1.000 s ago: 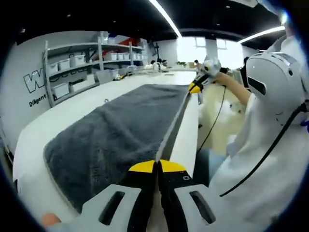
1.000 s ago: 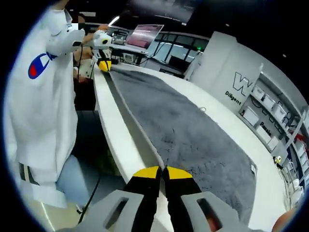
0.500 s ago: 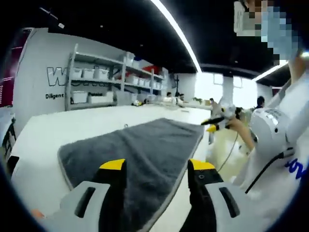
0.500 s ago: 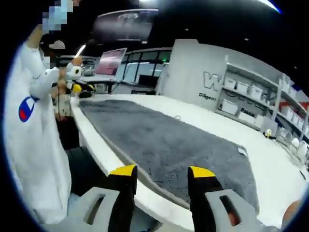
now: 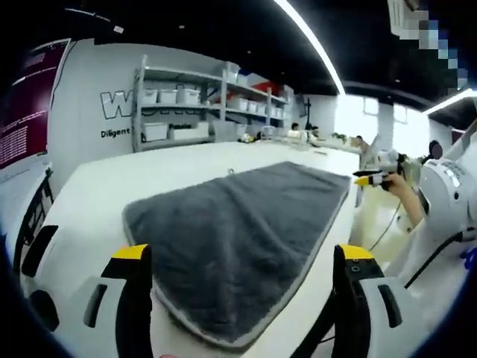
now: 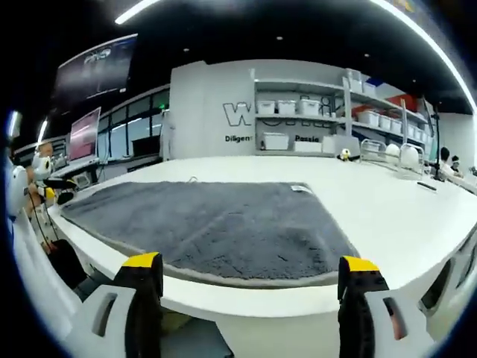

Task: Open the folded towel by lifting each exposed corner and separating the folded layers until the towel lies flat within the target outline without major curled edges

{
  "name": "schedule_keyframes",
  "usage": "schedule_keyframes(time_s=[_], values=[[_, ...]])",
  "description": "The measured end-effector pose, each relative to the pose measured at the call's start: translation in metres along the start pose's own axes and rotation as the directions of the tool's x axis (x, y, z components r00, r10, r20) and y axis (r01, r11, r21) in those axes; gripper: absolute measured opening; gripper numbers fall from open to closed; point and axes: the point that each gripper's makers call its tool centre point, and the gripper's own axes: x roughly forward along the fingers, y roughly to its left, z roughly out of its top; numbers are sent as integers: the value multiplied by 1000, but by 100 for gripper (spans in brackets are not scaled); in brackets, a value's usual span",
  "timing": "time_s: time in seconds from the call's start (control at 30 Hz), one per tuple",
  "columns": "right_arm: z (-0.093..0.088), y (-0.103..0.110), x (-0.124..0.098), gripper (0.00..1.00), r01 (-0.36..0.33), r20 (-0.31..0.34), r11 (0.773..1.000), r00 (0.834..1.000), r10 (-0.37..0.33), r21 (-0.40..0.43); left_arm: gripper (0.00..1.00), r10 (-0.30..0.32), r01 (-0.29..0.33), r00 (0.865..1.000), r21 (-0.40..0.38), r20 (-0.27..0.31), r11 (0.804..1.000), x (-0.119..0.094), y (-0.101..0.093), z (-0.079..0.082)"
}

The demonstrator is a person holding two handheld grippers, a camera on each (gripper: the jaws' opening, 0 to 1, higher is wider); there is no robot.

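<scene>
while both tongs hang spread and empty at its two ends, the left tongs (image 5: 242, 257) and right tongs (image 6: 250, 265), the towel (image 5: 238, 227) lies open in a single layer along the near edge of the bench (image 6: 387, 209). the unfolding looks essentially done; no outline is discernible. the grey pile is plush, its paler hem flat, the bench smooth white.

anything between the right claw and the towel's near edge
Nothing visible stands between them. The right claw is open, its jaws spread wide apart, facing the near edge of the grey towel, which lies spread on the white table. Just bare table edge sits in the gap.
</scene>
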Motion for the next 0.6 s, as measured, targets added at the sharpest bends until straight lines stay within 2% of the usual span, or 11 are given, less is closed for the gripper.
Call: schedule_keyframes(time_s=[0.27,0.47,0.6], values=[[4,-6,0,99,24,7,1000,1000,-25,18,99,3,-3,1000,-8,-17,1000,3,1,-5],[-2,-9,1,99,34,-14,999,999,-33,38,99,15,-16,999,-18,-47,1000,4,6,-13],[-3,-11,1,99,36,-11,998,999,-35,55,99,16,-17,999,-20,-46,1000,5,6,-13]])
